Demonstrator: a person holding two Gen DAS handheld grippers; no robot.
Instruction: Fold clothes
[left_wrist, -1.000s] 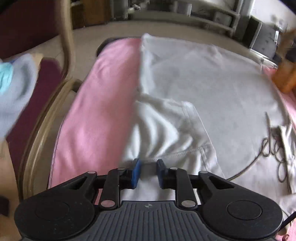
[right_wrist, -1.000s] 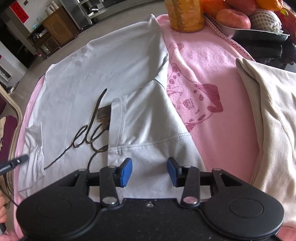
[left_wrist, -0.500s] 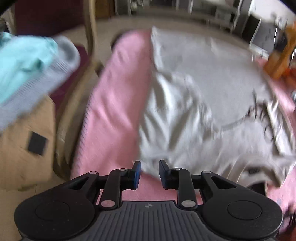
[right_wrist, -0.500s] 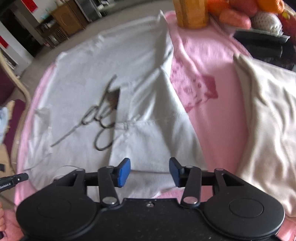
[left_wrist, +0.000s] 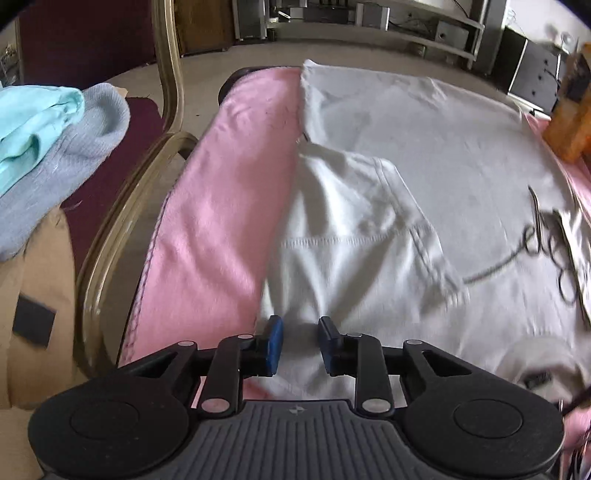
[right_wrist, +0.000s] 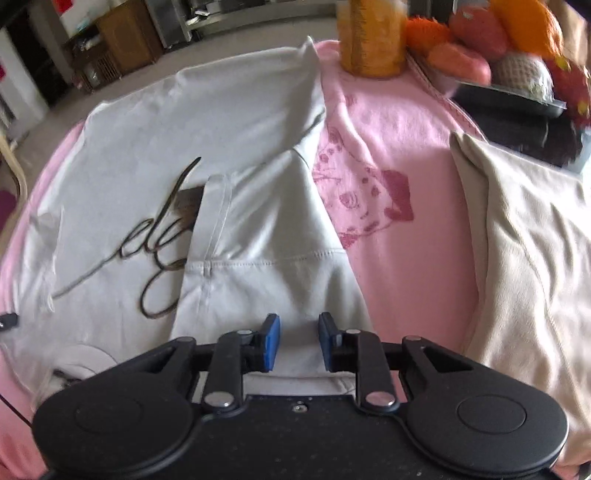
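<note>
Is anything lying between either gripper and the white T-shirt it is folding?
Nothing visible. The left gripper and right gripper each hang open directly over a folded-in sleeve of the white T-shirt; only bare fabric lies between the fingers.

Script print (left_wrist: 546, 247) on the white T-shirt (left_wrist: 424, 155) smeared by motion at 3 o'clock and cut off by the frame edge; unreadable. In the right wrist view, partly covered by the folded sleeve (right_wrist: 258, 236). Fruit tray (right_wrist: 509, 99) at 1 o'clock blurred, clipped by the edge. Orange container (right_wrist: 369, 37) cropped at 12 o'clock.
</note>
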